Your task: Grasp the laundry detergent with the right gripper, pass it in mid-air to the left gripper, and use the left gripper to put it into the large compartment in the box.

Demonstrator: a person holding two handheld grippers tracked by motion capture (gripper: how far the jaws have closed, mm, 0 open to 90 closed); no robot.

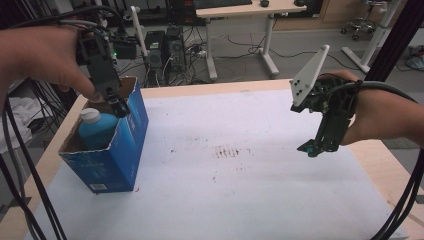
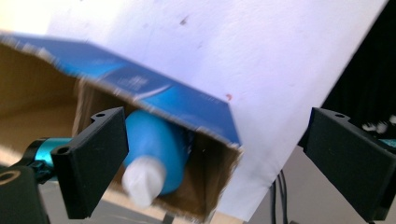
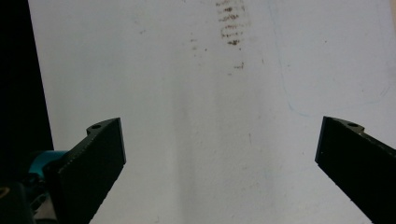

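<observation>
At the upper left of the high view, the left gripper [image 1: 120, 106] hangs over the open blue box [image 1: 122, 150], jaws spread wide and holding nothing. The blue bottle [image 1: 97, 131] lies inside the box, white cap up. At the right, the right gripper [image 1: 311, 148] hovers above the white table [image 1: 240, 190], its 2 jaws wide and empty.

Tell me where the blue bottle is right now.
The blue bottle stands inside the open blue box at the table's left side in the high view, white cap up, just below the left gripper, whose jaws are open.
</observation>
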